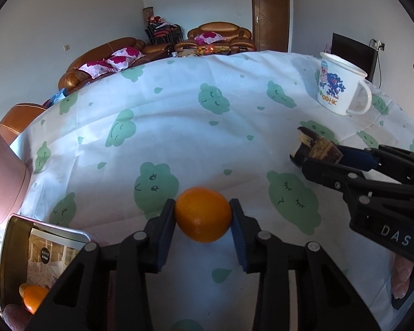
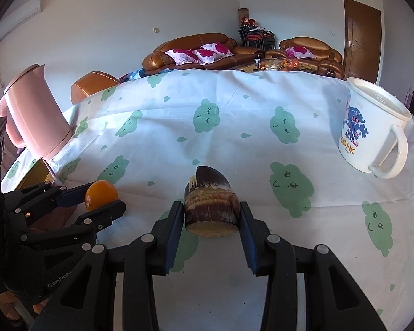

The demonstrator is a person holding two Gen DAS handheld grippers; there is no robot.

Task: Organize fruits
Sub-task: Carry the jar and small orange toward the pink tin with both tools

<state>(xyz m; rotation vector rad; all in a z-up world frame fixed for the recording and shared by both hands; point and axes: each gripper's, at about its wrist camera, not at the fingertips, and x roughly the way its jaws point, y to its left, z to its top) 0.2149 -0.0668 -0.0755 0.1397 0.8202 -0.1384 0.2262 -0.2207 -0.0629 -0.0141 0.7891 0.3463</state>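
Observation:
An orange [image 1: 203, 214] sits between the blue pads of my left gripper [image 1: 203, 204], which is shut on it just above the cloud-print tablecloth [image 1: 179, 127]. To its right, my right gripper [image 1: 321, 155] is shut on a dark brown banana piece [image 1: 313, 143]. In the right wrist view the banana piece [image 2: 211, 207] is clamped by its sides in the right gripper [image 2: 212, 205], cut end toward the camera. The left gripper [image 2: 105, 196] with the orange [image 2: 100, 194] is at the lower left.
A white printed mug [image 1: 336, 88] [image 2: 372, 127] stands at the right rear of the table. A pink kettle [image 2: 36, 115] stands at the left edge. In front of it a shiny tray [image 1: 13, 248] holds another orange [image 1: 33, 295]. Brown sofas lie beyond the table.

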